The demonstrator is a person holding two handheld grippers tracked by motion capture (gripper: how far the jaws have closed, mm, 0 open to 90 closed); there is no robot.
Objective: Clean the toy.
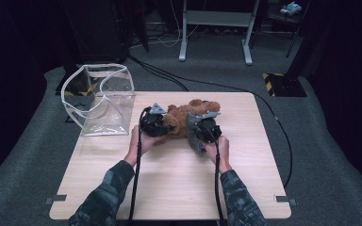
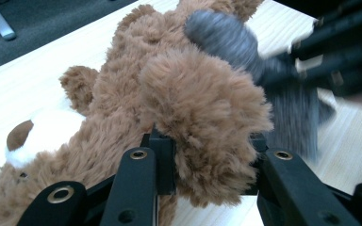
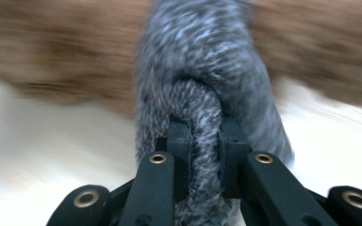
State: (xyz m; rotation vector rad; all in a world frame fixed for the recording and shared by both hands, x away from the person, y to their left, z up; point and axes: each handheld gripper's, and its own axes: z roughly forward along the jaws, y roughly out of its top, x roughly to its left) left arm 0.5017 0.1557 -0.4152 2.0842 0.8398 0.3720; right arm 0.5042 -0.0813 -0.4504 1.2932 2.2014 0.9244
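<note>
Your left gripper [image 2: 209, 162] is clamped on a fat brown limb of the bear [image 2: 169, 89]; the jaws squeeze the plush from both sides in the left gripper view, and in the high view that gripper [image 1: 156, 123] sits at the bear's [image 1: 188, 117] left end. The hold looks meant to pin the toy in place on the table [image 1: 169, 188] while your other hand works, since a soft body would otherwise slide or roll.

Further left, at the table's far left corner, stands one clear bag [image 1: 101, 101] with a white rim, mouth gaping, well apart from the bear. My guess is that it waits there as the place the toy will go, though nothing is in it yet.

In the middle, the bear lies on the wood between your two hands, its white muzzle and brown nose showing at the left of the left gripper view.

To the right, your right gripper [image 3: 202, 155] is pinched tight on a fold of grey knit cloth [image 3: 202, 84] that lies against the brown fur. The narrow bite suits thin fabric: probably you are pulling or fitting a garment on the bear. That view is blurred.

Count: two grippers, one bear, one grey cloth, one bag, one table.
</note>
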